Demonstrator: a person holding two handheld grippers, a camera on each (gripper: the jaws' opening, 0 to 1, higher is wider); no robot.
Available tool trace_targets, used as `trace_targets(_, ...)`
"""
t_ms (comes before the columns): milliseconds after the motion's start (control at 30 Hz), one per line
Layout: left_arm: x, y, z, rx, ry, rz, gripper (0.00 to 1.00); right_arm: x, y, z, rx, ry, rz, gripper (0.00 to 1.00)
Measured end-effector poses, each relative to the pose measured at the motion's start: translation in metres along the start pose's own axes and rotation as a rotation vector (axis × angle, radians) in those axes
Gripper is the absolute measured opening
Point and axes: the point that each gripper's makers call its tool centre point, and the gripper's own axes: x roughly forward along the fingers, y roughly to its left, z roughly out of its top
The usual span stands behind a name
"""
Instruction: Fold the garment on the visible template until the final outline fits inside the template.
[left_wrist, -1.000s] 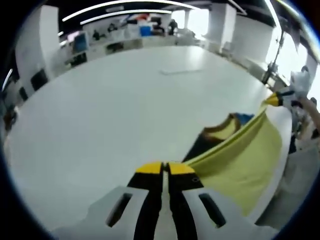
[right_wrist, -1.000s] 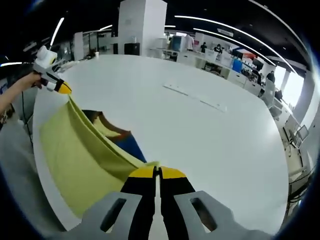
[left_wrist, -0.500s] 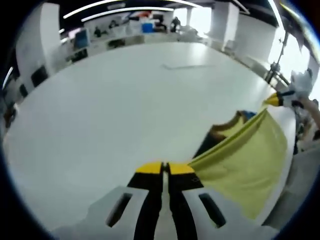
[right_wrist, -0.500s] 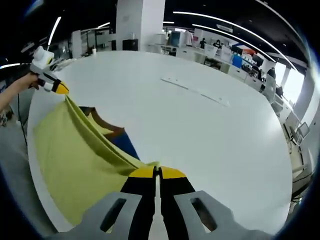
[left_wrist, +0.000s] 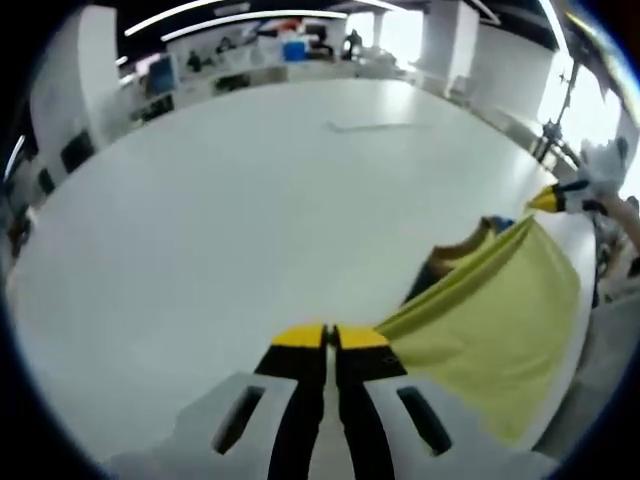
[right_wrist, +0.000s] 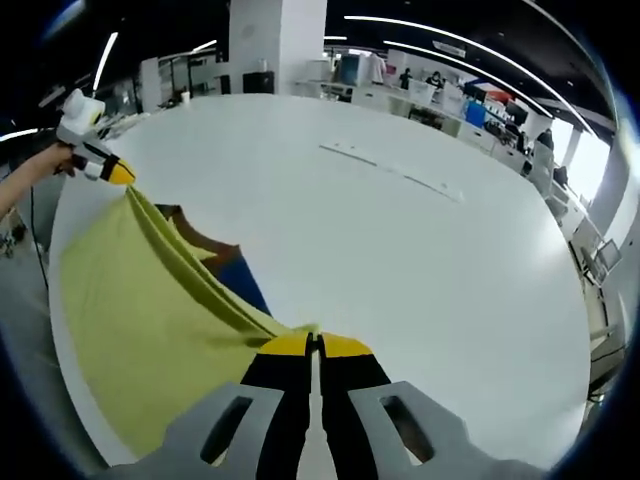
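I have the left tool (left_wrist: 331, 337) and the right tool (right_wrist: 316, 345) each pinching a corner of the yellow garment (right_wrist: 140, 300), stretching its edge taut above the white surface (right_wrist: 400, 260), probably to lay it flat for folding.

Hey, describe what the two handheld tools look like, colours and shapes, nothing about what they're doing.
Both match. The left tool and the right tool each have two long black jaws ending in yellow tips, set in a pale grey body with a slot cut in each side. Seen from the right gripper view, the left tool shows a yellow pointed tip, a black band and a white box behind.
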Motion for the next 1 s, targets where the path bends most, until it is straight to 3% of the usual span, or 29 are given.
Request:
trace_targets(733,0.012,0.004,-0.006,-0.015,0.028,0.004,0.00,0.014,0.000,-0.001,-0.001,-0.003,-0.013,0.02)
trace_targets(800,0.011,0.010,-0.004,0.007,0.021,0.034,0.00,0.014,-0.001,0.001,0.002,-0.011,-0.020,0.02)
trace_targets(1000,0.004,0.014,0.004,0.013,-0.021,0.041,0.00,0.013,-0.009,0.006,-0.006,-0.040,-0.058,0.01)
